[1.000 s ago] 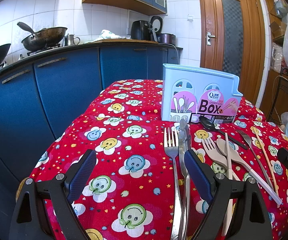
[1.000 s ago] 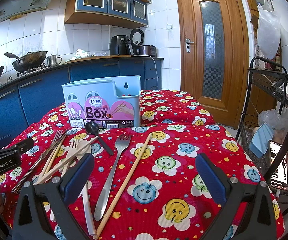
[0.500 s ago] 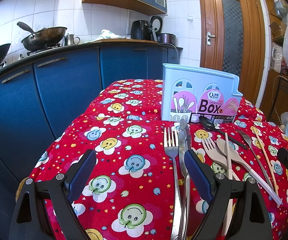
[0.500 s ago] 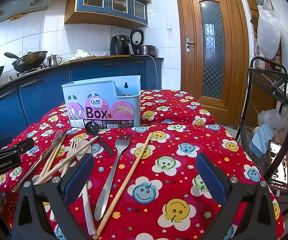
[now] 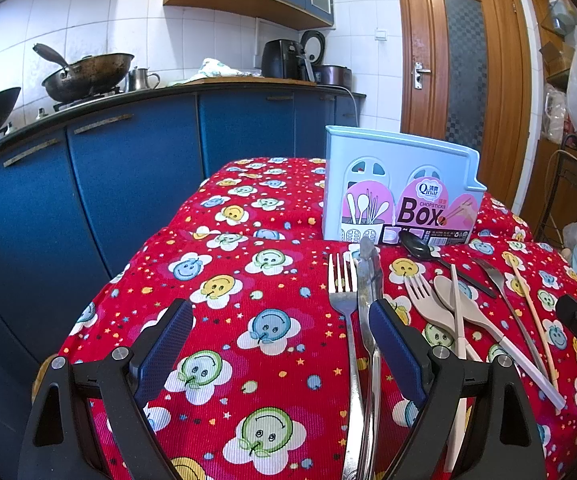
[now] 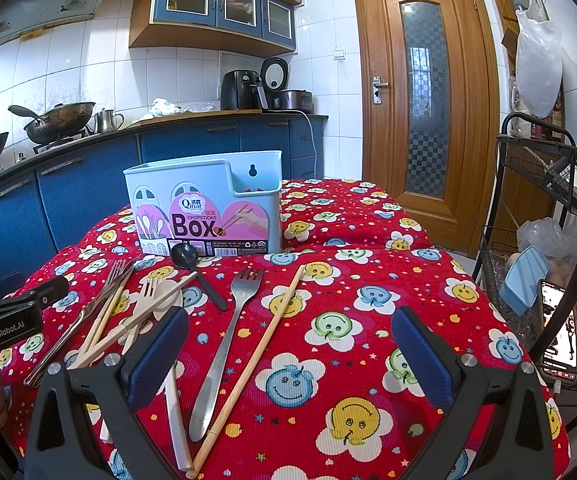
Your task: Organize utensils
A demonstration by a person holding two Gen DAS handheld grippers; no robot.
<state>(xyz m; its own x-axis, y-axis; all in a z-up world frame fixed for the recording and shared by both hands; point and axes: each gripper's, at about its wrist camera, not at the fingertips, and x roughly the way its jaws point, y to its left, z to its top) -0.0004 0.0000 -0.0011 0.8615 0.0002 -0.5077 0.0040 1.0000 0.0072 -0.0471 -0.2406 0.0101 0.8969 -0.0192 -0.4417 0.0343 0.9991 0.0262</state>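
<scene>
A light blue chopsticks box (image 5: 400, 188) (image 6: 204, 204) stands upright at the back of the table. Utensils lie loose in front of it: a steel fork (image 5: 344, 300), a steel knife (image 5: 366, 292), a black spoon (image 5: 420, 246) (image 6: 186, 258), a beige fork (image 5: 422, 300), a beige spoon (image 5: 452, 300), another steel fork (image 6: 234, 316) and a wooden chopstick (image 6: 264, 344). My left gripper (image 5: 280, 332) is open and empty, its right finger beside the knife. My right gripper (image 6: 288, 344) is open and empty above the fork and chopstick.
The table wears a red smiley-flower cloth (image 6: 368, 320). Blue kitchen cabinets (image 5: 128, 176) run behind at the left, with woks on the stove. A wire rack (image 6: 548, 248) with eggs and a phone stands at the right. A wooden door (image 6: 420, 100) is behind.
</scene>
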